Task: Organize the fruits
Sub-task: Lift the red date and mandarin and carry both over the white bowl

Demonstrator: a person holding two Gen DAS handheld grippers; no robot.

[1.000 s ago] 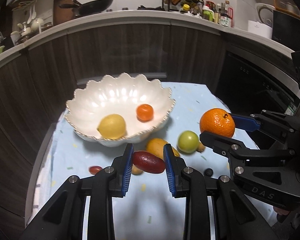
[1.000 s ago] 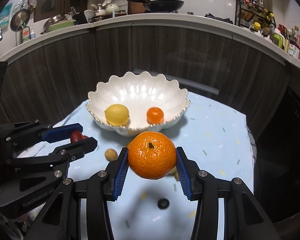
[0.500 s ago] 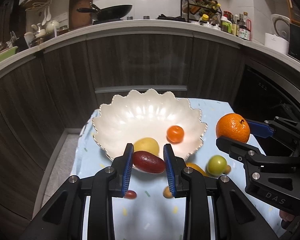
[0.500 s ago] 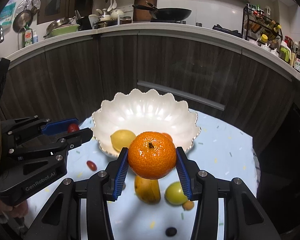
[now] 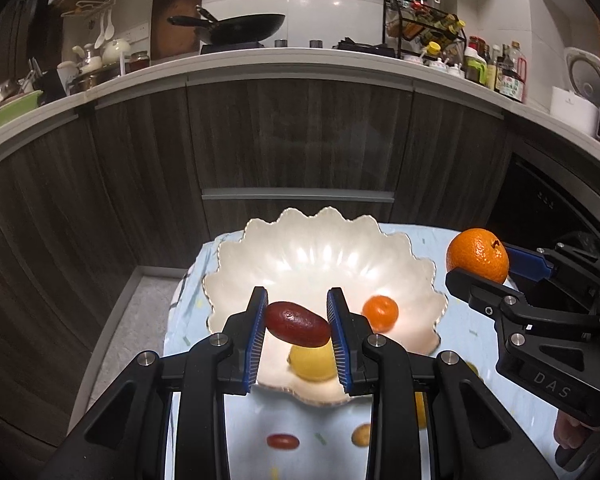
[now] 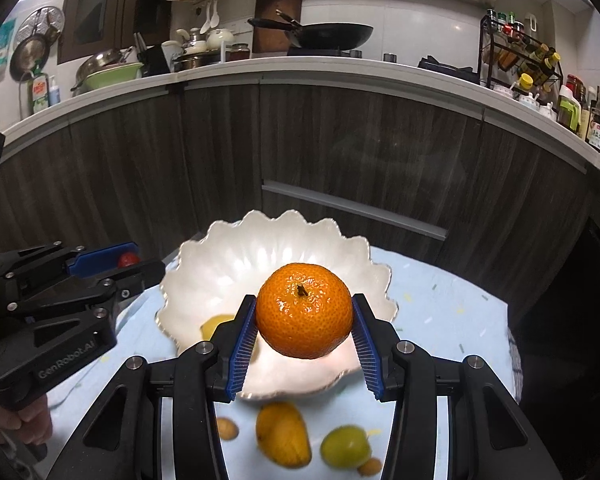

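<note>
Left tool [image 5: 297, 322] clamps a dark red oblong fruit [image 5: 297, 324] above the scalloped white bowl [image 5: 320, 256] – right tool [image 6: 304, 318] grips a mandarin [image 6: 304, 311] over the same bowl on the worktop [image 6: 452, 320].

A white kitchen counter [image 5: 300, 60] curves across the back, above dark wood-grain cabinet fronts [image 5: 292, 136]. On it a black wok [image 5: 236, 28] sits on the hob in front of a brown cutting board [image 5: 176, 16] leaning on the wall. To the left stand a white teapot [image 5: 115, 50] and a green basin [image 5: 8, 114], with white ladles [image 5: 104, 32] hanging above. To the right a black wire rack [image 5: 424, 20] holds spice bottles, next to sauce bottles [image 5: 500, 70] and a white rice cooker [image 5: 580, 84]. A dark oven door [image 5: 556, 216] shows at the right.
</note>
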